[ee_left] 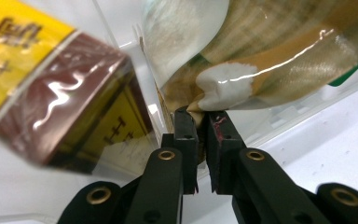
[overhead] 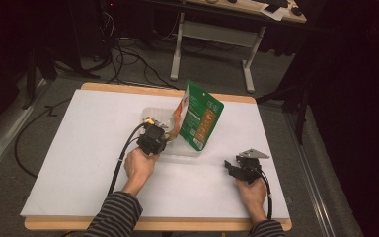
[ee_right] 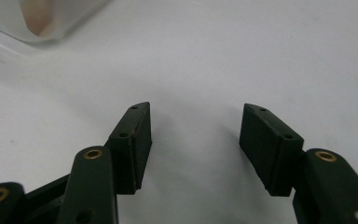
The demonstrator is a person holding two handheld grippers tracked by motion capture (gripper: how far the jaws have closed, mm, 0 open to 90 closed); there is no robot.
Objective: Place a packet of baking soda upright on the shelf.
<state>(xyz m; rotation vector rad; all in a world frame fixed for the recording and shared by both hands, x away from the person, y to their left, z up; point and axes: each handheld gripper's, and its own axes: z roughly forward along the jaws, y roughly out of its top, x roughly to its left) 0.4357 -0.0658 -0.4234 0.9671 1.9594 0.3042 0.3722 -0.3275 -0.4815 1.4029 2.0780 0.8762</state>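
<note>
One corner of the pouch [overhead: 200,121] sat pinched in the left gripper [ee_left: 201,116]; a steady lift from the clear bin [overhead: 180,150] seemed wise, while the right gripper [ee_right: 195,140] gaped empty.

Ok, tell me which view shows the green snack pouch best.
The high view: the green snack pouch stands whole above the clear tray. The left gripper view shows just its glossy corner pinched in the jaws; the right gripper view gives nothing useful.

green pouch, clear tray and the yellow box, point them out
green pouch [overhead: 201,120], high view, middle of its printed face
clear tray [overhead: 185,151], high view, front wall
yellow box [ee_left: 23,51], left gripper view, its yellow face
</note>
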